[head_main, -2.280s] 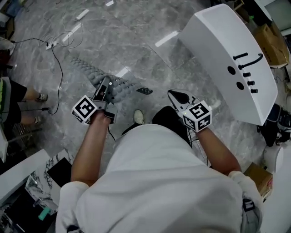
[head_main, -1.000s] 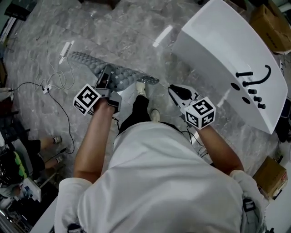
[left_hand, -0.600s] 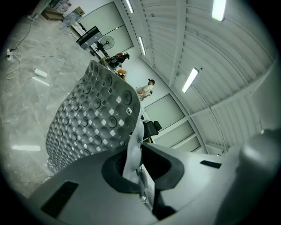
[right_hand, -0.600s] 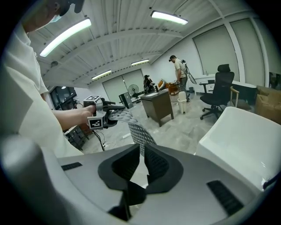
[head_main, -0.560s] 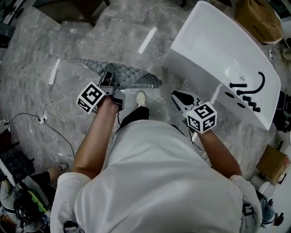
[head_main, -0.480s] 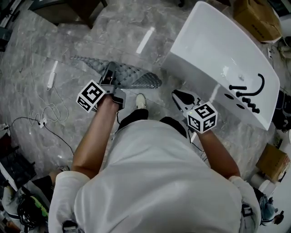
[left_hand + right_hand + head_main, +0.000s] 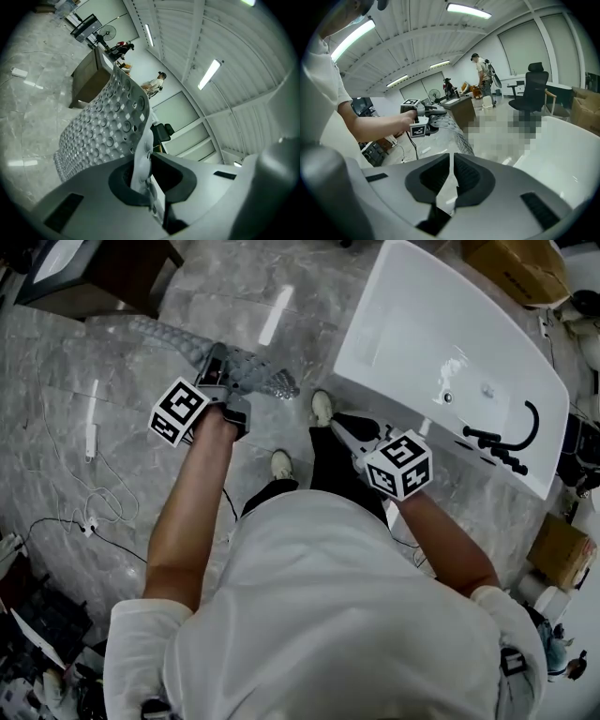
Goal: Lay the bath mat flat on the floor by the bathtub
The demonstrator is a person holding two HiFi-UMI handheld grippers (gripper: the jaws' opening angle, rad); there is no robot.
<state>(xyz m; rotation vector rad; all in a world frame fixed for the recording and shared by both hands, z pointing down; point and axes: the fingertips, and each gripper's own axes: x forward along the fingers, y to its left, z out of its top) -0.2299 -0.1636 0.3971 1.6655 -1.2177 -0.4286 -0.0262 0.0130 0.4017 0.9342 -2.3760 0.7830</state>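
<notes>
The grey bath mat (image 7: 246,371), studded with round bumps, hangs off the floor as a long sagging strip left of the white bathtub (image 7: 441,343). My left gripper (image 7: 216,369) is shut on one edge of it. In the left gripper view the mat (image 7: 101,131) rises from between the jaws, pinched at the left gripper (image 7: 140,161). My right gripper (image 7: 337,424) is by the tub's near corner, shut with nothing in it. The right gripper view shows the right gripper (image 7: 452,159), the mat (image 7: 457,131) ahead and the bathtub (image 7: 562,140) to the right.
Grey marble floor (image 7: 112,484) lies all round. A power strip (image 7: 90,439) and cables (image 7: 66,521) lie at the left. A dark cabinet (image 7: 103,273) stands at the top left. Cardboard boxes (image 7: 516,261) sit beyond the tub. The person's shoes (image 7: 322,407) are beside the tub.
The person has stepped and turned toward the tub. The left gripper kept its hold and carried the mat nearer the tub's side. The right gripper stayed shut.
</notes>
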